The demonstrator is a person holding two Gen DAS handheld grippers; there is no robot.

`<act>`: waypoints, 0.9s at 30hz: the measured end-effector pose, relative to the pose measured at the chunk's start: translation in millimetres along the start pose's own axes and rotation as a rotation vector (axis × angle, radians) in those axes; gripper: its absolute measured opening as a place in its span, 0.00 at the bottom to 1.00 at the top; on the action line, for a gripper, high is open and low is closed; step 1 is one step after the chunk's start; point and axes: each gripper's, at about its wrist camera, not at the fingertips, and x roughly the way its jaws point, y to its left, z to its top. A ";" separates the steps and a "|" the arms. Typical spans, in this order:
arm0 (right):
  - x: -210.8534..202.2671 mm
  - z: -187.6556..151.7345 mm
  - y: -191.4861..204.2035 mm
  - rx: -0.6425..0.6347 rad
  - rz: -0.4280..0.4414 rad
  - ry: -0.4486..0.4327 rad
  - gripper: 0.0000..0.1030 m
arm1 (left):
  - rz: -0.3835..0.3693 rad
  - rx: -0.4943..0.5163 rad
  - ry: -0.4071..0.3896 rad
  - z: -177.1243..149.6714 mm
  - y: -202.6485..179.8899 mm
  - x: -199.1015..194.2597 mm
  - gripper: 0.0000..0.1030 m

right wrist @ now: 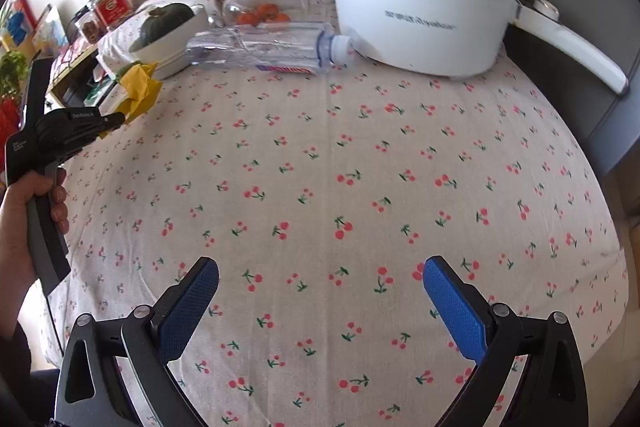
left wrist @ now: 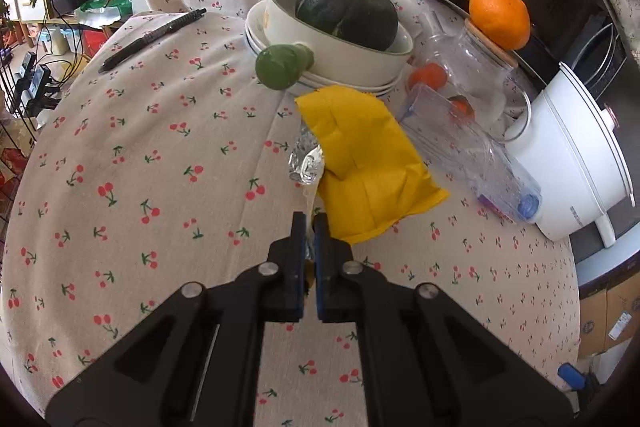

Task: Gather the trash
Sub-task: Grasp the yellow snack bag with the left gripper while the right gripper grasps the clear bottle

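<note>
I get bright, even daylight in both views, with only soft shadows on the tablecloth [right wrist: 360, 147]. My right wrist view washes out at the upper left. Fisheye bending curves the table edges, the corners go black, and focus softens slightly toward the rim.

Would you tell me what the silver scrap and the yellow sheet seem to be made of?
The silver scrap looks like crumpled metal foil: shiny, with sharp creases. The yellow sheet looks like matte paper or a thin napkin, with soft fold lines; I cannot tell which.
</note>
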 end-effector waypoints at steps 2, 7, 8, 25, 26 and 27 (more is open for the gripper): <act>-4.8 15.3 12.6 -0.064 0.037 -0.037 1.00 | -0.026 0.040 0.001 -1.3 3.4 -13.3 0.04; 7.1 73.6 48.4 -0.243 0.025 -0.094 0.99 | -0.050 0.143 0.015 -8.3 15.2 -35.9 0.04; 12.7 85.9 55.4 -0.279 0.013 -0.099 0.99 | -0.054 0.158 0.023 -10.1 17.7 -38.5 0.04; 142.4 200.0 110.9 -0.656 -0.148 0.086 0.89 | -0.082 0.289 0.046 -27.4 36.8 -60.8 0.04; 148.1 201.3 109.2 -0.659 -0.175 0.100 0.89 | -0.082 0.281 0.049 -27.8 39.4 -60.5 0.04; 153.5 201.8 106.9 -0.658 -0.189 0.117 0.89 | -0.081 0.276 0.053 -28.4 41.5 -59.7 0.04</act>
